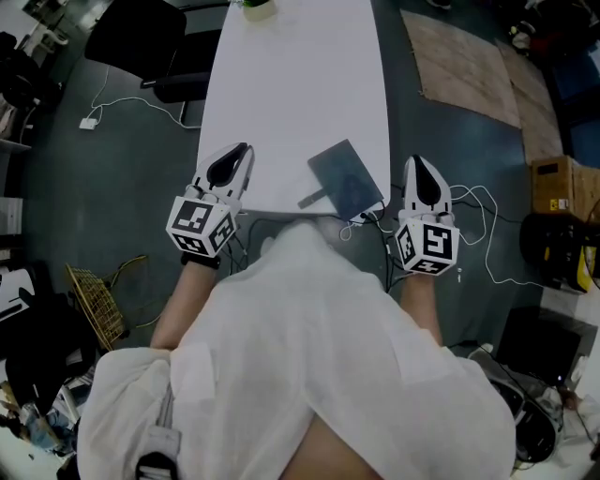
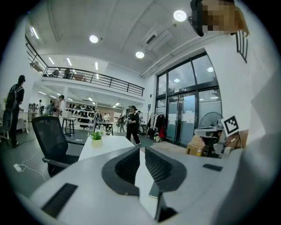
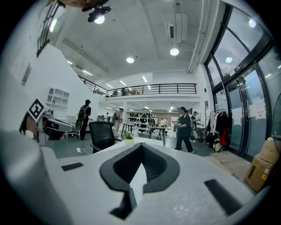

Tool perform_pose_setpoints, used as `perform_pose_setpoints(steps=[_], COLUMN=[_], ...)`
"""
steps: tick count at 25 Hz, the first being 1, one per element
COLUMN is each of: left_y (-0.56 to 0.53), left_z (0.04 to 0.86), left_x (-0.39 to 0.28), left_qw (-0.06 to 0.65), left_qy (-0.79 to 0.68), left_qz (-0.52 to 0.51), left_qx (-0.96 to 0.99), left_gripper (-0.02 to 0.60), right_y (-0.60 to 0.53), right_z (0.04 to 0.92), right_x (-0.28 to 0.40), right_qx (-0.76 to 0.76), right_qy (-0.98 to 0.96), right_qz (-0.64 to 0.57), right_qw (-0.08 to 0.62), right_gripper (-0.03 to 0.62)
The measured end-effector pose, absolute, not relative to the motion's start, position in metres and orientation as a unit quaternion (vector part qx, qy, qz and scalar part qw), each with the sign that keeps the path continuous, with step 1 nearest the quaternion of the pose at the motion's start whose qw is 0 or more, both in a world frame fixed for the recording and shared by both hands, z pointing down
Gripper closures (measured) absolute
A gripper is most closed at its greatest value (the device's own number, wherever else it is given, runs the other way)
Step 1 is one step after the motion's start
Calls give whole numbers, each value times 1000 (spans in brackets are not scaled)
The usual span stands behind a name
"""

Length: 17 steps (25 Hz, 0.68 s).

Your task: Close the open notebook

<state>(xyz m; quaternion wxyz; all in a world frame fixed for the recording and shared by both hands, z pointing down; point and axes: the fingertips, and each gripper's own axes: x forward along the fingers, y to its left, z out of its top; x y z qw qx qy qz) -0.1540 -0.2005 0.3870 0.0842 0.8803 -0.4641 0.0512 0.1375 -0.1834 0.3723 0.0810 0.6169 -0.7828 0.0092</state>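
Observation:
A dark grey notebook lies shut, cover up, at the near edge of the white table; a grey tab sticks out of its near left side. My left gripper hovers over the table's near left corner, left of the notebook, with a narrow gap between its jaws and nothing in it. In the left gripper view the table shows through that gap. My right gripper hangs just off the table's right edge, apart from the notebook. Its jaws meet at the tips, holding nothing.
A potted plant stands at the table's far end, with a black office chair to the left of it. Cables trail on the floor near the table's front. A cardboard box sits at the right. People stand far off in the hall.

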Motion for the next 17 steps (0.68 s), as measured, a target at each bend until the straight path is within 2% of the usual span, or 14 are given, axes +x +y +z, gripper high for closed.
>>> perform_pose_setpoints(steps=[17], left_y=[-189], left_z=[390], left_x=[-169], left_qw=[86], left_qy=[-486], left_qz=[56], left_qx=[868], left_gripper=[548], right_y=[-185], right_z=[380], right_x=[121], right_qx=[594], right_qy=[-799], right_qz=[13], right_qw=[88], right_gripper=[594])
